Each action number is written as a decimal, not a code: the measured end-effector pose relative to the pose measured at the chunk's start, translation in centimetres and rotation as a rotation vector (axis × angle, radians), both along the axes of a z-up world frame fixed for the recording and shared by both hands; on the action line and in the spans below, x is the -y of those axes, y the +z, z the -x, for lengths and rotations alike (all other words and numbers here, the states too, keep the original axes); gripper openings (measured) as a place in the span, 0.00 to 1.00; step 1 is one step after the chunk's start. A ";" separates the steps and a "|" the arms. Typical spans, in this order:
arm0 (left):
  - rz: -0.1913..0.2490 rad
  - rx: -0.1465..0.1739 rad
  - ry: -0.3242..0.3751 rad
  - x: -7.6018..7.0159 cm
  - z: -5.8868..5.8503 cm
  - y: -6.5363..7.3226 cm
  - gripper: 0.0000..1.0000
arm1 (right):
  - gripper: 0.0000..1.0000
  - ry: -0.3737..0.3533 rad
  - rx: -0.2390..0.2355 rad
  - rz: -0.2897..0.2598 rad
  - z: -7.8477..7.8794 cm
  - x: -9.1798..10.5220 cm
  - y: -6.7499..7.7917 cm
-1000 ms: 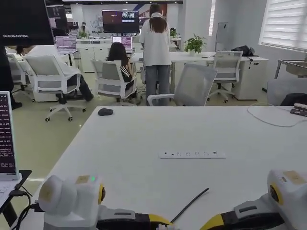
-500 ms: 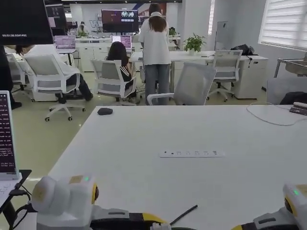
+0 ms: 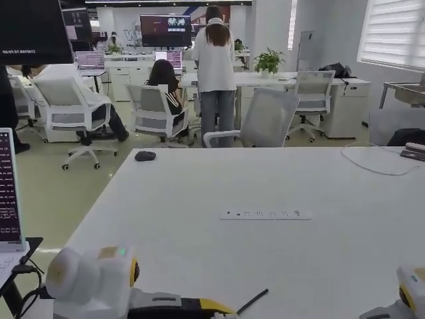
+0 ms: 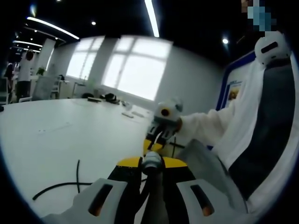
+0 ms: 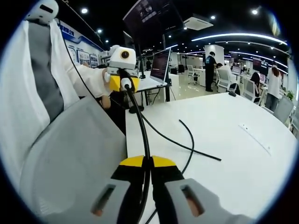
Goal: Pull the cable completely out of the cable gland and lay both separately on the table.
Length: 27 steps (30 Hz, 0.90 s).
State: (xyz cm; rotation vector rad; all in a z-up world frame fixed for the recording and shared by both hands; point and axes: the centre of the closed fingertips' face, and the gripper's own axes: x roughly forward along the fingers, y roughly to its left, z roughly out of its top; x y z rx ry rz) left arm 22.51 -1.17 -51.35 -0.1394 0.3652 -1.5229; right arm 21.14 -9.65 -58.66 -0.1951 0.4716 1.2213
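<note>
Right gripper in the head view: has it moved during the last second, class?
Yes. The right gripper has drawn back down and rightward, away from the power strip.

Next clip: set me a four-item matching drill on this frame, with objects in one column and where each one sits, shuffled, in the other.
Things:
1. cable gland
2. cable
3. mouse
4. power strip

Places:
A. far end of the table, near its left edge
B. clamped in the right gripper
C. lying flat at mid-table
D. clamped in the left gripper

Pairs: 1-D, 2-B, 3-A, 4-C.
</note>
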 end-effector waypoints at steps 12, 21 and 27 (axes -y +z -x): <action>0.001 0.003 0.022 0.0 -0.6 0.3 0.17 | 0.05 0.010 0.006 -0.033 0.1 -0.4 2.2; 0.001 0.009 -0.006 1.0 -0.1 0.4 0.17 | 0.21 0.064 0.079 -0.084 -0.2 -3.0 5.8; -0.003 0.000 -0.012 1.2 0.1 0.3 0.17 | 0.18 0.084 0.122 -0.121 -0.7 -4.7 7.3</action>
